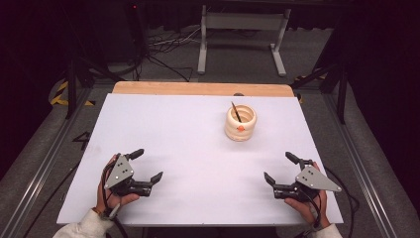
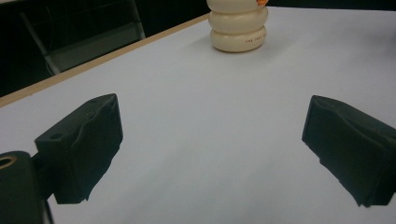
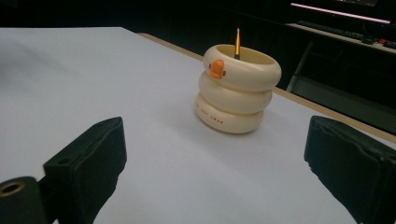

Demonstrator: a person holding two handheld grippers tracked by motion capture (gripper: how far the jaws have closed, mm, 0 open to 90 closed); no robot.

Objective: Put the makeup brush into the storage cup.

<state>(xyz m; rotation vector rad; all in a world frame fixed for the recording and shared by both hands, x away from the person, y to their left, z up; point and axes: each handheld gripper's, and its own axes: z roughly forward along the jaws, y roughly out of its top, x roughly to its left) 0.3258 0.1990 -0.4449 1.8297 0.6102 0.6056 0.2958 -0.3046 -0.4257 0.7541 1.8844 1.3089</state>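
Both grippers, left (image 1: 148, 164) and right (image 1: 280, 166), sit low near the table's (image 1: 188, 148) front edge, jaws spread wide, holding nothing. The cup (image 1: 240, 122) with a pencil (image 1: 236, 112) stands far back, nearer the right. It looks light, so an off-center grab could tip it and spill the pencil.

The high view looks forward and down over the whole white table (image 1: 198, 148). Each gripper view sits low, just above the tabletop, looking along its own jaws. All three share the cream ringed pen holder (image 1: 240, 122) (image 2: 238, 28) (image 3: 237, 88), nearest in the right gripper view.
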